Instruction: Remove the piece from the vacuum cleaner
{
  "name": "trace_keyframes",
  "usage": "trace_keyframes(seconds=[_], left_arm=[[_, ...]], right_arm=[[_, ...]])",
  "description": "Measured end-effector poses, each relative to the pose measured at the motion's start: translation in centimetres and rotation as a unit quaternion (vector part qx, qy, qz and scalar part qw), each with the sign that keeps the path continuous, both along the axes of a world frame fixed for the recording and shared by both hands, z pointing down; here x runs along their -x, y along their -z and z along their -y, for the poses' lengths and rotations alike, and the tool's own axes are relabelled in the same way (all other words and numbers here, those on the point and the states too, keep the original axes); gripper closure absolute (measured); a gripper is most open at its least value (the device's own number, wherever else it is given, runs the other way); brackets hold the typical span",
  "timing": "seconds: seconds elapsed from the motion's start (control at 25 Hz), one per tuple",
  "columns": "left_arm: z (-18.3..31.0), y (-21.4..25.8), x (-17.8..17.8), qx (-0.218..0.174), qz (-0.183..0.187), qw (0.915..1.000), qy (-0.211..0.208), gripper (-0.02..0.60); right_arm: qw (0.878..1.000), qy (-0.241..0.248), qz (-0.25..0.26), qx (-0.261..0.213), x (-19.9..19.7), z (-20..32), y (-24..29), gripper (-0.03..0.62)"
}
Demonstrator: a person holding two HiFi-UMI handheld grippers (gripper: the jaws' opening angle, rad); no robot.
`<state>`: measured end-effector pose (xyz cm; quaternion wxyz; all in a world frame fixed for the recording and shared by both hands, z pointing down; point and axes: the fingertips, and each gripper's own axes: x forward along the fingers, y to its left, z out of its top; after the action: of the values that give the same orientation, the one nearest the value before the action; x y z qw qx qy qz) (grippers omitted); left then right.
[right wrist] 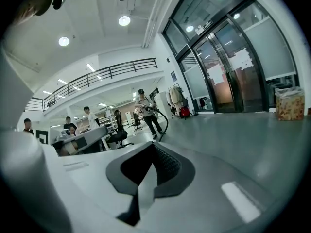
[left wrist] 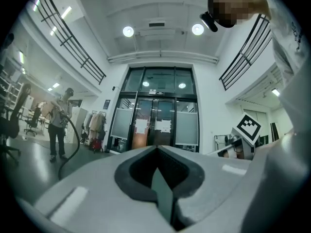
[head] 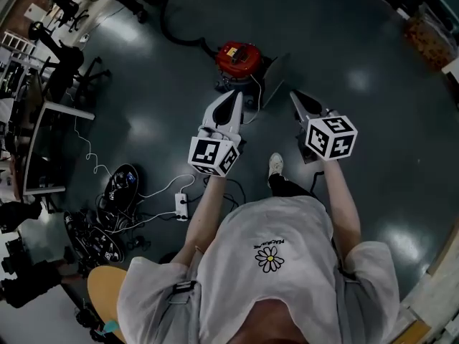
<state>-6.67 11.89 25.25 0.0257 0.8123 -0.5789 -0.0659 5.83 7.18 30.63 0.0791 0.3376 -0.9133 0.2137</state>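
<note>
A red canister vacuum cleaner [head: 239,59] stands on the dark floor ahead of me, and its black hose [head: 172,31] curls away to the upper left. I cannot make out which piece of it is meant. My left gripper [head: 236,97] points at the vacuum from just below it, jaws shut with nothing between them. My right gripper [head: 295,94] hovers to the vacuum's right, also shut and empty. In the left gripper view the closed jaws [left wrist: 156,148] aim at glass doors [left wrist: 155,123]. In the right gripper view the closed jaws [right wrist: 153,144] face an open hall.
A grey flat panel [head: 276,77] leans beside the vacuum. A power strip [head: 181,206] with white cables and black round gear [head: 122,181] lie at the left, near a desk [head: 50,113] and chairs. A person holding a hose [right wrist: 146,111] stands far off. A box [right wrist: 289,103] sits by the doors.
</note>
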Motion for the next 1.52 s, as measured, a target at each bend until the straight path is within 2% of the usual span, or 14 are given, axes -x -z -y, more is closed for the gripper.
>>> trace_keyframes(seconds=[0.12, 0.24, 0.48, 0.64, 0.8, 1.0, 1.16, 1.24, 1.32, 1.36, 1.44, 1.52], left_arm=[[4.5, -0.1, 0.7, 0.008, 0.006, 0.9999, 0.009, 0.581], [8.2, -0.4, 1.6, 0.017, 0.019, 0.9995, 0.018, 0.581], [13.7, -2.5, 3.3, 0.053, 0.052, 0.9971, 0.017, 0.581], [18.4, -5.8, 4.4, 0.083, 0.066, 0.9944, 0.001, 0.581], [24.3, -11.4, 5.5, 0.141, 0.069, 0.9872, -0.027, 0.581], [32.4, -20.7, 7.4, 0.221, 0.099, 0.9681, -0.065, 0.581], [37.1, -29.7, 8.7, 0.270, 0.127, 0.9510, -0.082, 0.581], [38.1, -34.1, 8.8, 0.295, 0.150, 0.9390, -0.093, 0.581], [39.3, -38.2, 8.5, 0.314, 0.188, 0.9239, -0.112, 0.581], [39.8, -40.3, 8.2, 0.324, 0.205, 0.9156, -0.122, 0.581], [40.3, -44.1, 7.3, 0.347, 0.217, 0.9016, -0.139, 0.581], [40.6, -47.2, 6.7, 0.366, 0.216, 0.8932, -0.146, 0.581]], right_arm=[[1.000, 0.008, 0.015, 0.011, -0.1, 4.6, -0.1, 0.569], [1.000, 0.015, 0.004, 0.020, 0.0, 8.5, -0.7, 0.569], [0.999, 0.009, 0.002, 0.039, 0.9, 13.8, -2.2, 0.569], [0.998, 0.003, -0.010, 0.055, 2.1, 17.9, -4.9, 0.569], [0.995, -0.008, -0.048, 0.083, 3.9, 22.9, -9.0, 0.569], [0.987, -0.025, -0.078, 0.135, 7.2, 30.4, -15.3, 0.568], [0.984, -0.037, -0.104, 0.142, 8.8, 34.8, -22.1, 0.568], [0.980, -0.041, -0.114, 0.156, 8.8, 36.1, -26.0, 0.568], [0.976, -0.055, -0.111, 0.181, 8.1, 37.9, -29.8, 0.568], [0.972, -0.065, -0.105, 0.198, 7.6, 38.7, -31.6, 0.568], [0.962, -0.084, -0.093, 0.242, 6.3, 39.5, -35.2, 0.566], [0.949, -0.095, -0.085, 0.289, 5.5, 39.9, -38.6, 0.495]])
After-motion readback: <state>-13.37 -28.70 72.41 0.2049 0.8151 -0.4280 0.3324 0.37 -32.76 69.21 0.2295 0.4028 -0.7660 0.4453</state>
